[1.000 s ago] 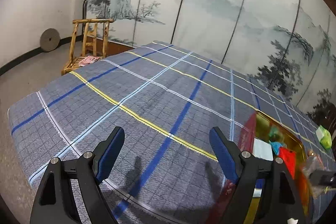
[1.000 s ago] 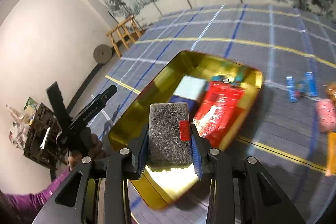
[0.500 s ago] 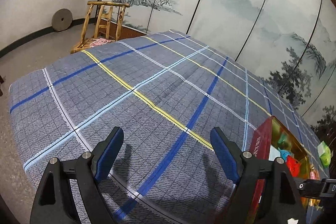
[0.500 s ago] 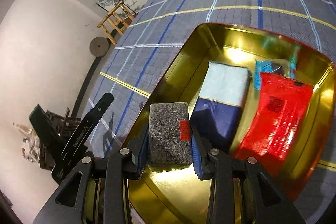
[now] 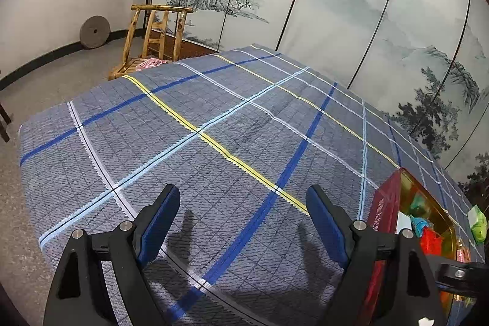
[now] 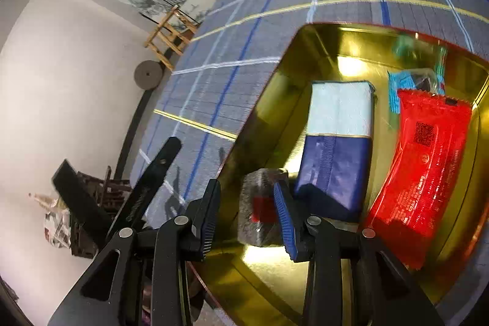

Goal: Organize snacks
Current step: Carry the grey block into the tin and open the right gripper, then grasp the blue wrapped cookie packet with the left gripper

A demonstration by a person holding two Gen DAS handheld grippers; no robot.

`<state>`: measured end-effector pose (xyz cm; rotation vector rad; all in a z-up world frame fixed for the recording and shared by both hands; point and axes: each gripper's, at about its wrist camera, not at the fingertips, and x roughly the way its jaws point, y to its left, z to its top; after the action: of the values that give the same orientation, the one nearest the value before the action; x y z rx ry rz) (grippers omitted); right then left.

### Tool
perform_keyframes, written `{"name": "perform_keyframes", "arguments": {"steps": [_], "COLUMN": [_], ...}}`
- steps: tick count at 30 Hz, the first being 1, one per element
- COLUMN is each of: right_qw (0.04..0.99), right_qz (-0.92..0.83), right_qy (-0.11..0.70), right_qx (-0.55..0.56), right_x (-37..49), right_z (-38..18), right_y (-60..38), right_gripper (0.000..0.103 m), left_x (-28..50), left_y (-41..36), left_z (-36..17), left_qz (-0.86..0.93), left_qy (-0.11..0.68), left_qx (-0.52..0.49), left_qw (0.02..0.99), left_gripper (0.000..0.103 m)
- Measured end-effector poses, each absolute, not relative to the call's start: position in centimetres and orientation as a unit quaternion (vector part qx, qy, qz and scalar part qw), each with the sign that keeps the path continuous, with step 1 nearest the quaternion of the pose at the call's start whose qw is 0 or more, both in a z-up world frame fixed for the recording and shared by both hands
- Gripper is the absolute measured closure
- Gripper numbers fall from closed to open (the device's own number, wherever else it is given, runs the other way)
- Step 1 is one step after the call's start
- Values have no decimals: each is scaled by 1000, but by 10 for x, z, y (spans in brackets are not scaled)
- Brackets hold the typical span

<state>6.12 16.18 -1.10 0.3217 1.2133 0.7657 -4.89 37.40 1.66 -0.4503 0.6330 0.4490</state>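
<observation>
Now releasing the dark snack block [image 6: 259, 210] into the gold tin [image 6: 284, 66], jaws just opening, pads apart; may tip against the blue packet [image 6: 336, 148].

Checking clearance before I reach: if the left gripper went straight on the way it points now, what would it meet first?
Most likely the bare checked tablecloth. The left gripper is open, nothing lies between or ahead of its fingers, and the gold tin sits off to its right, outside that line as far as this view shows.
</observation>
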Motion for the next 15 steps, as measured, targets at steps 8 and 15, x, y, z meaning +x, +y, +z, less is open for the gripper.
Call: {"name": "perform_keyframes", "arguments": {"steps": [8,15], "right_qw": [814,877], "right_qz": [371,263], "right_qy": [443,402], "right_qx": [55,-10], "right_x": [7,-34], "right_z": [32,28], "right_y": [114,-8], "right_gripper": [54,51], "left_x": [-47,-44], "left_y": [373,368], "left_z": [16,18], "left_qz": [232,237], "left_qy": [315,320], "left_qx": [-205,-184], "left_qw": [897,899], "left_gripper": [22,22]}}
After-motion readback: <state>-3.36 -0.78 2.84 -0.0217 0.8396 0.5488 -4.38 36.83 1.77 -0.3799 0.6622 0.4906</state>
